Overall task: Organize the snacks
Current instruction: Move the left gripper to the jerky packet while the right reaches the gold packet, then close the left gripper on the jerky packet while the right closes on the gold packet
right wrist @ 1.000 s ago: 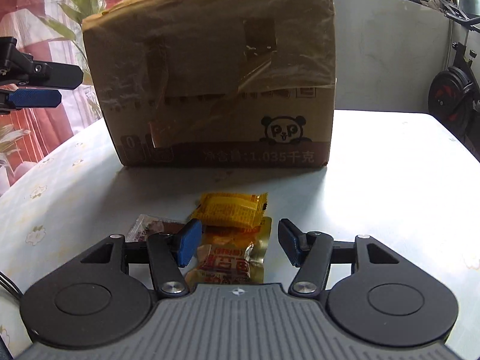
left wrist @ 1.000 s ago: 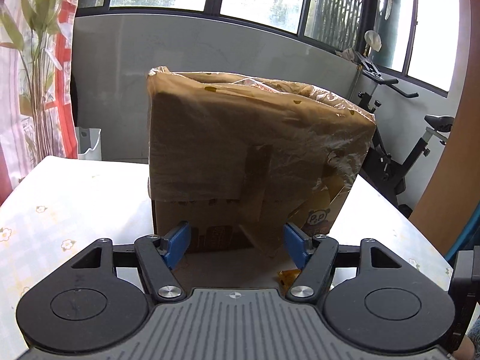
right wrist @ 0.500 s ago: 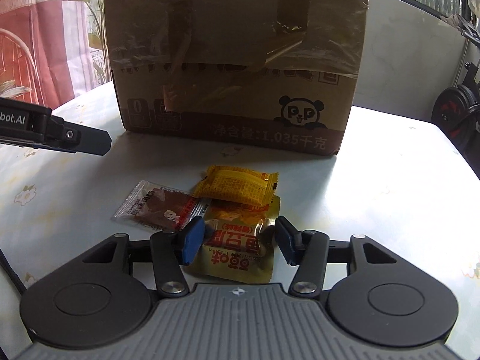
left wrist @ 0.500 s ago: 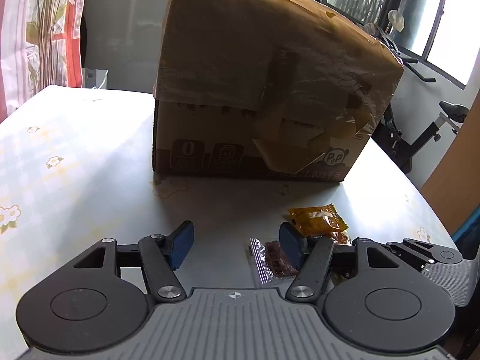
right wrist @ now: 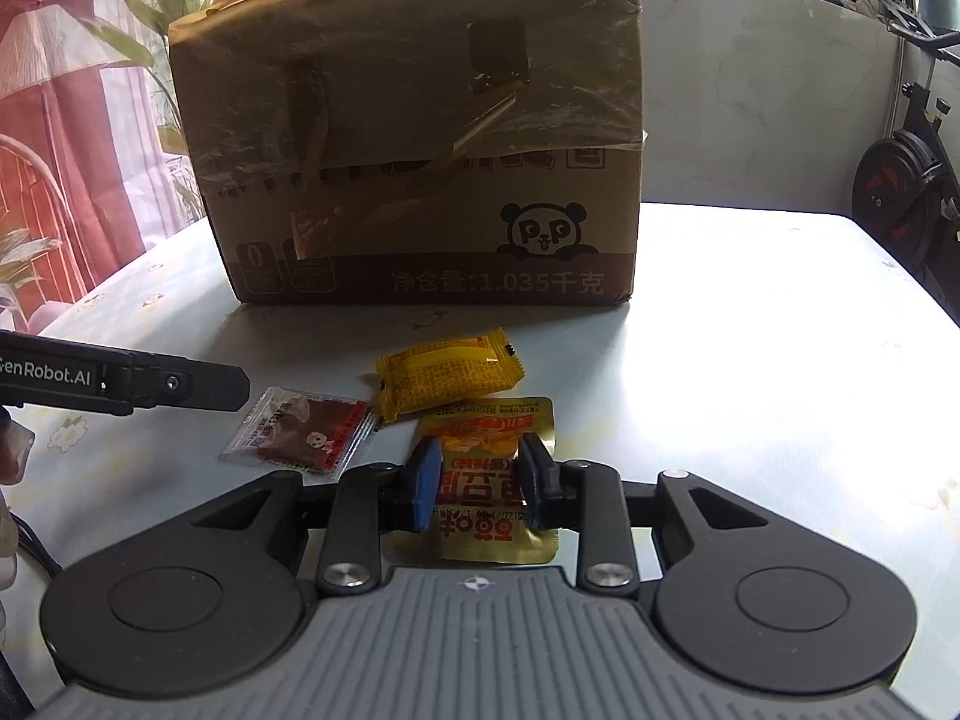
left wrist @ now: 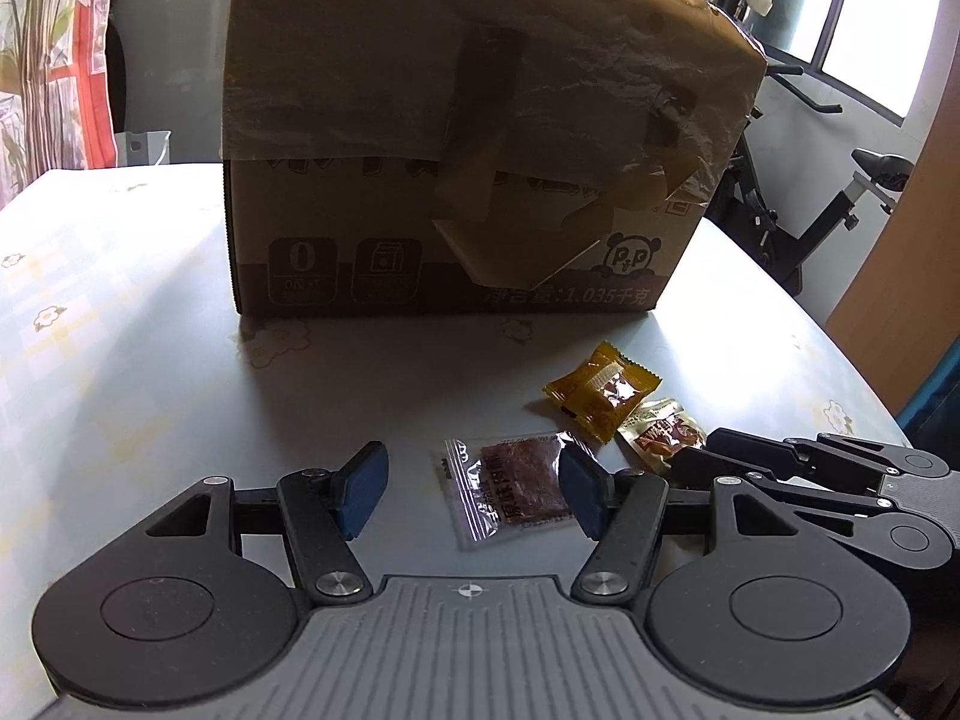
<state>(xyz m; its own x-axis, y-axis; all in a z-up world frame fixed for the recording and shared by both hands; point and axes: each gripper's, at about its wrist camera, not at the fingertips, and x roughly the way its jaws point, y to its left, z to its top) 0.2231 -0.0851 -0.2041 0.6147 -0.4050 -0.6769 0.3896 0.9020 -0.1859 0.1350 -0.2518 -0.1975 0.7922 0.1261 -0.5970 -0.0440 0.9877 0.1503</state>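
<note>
Snack packets by the taped brown cardboard box (right wrist: pixel 414 138)

Right gripper (right wrist: pixel 477 489), jaws just closing, straddles the gold foil snack packet (right wrist: pixel 492 432); grip uncertain. Left gripper (left wrist: pixel 474 489) spread over the clear-wrapped brown snack packet (left wrist: pixel 510 483), box at 12 o'clock.

1. We take this for a lived-in room of a home, not a shop or a lab
2. We see a table (left wrist: pixel 120 372) under a wipe-clean cloth printed with small flowers, the sort used for family meals
3. We see an exercise bike (left wrist: pixel 840 204) parked beyond the table's far right corner, by a low white wall under wide windows (left wrist: pixel 870 12)
4. We see a red and white patterned curtain (right wrist: pixel 66 138) and a leafy houseplant (right wrist: pixel 150 60) past the table's left edge
5. We see a reused, tape-patched cardboard box (right wrist: pixel 420 138) with a panda logo standing on the table
</note>
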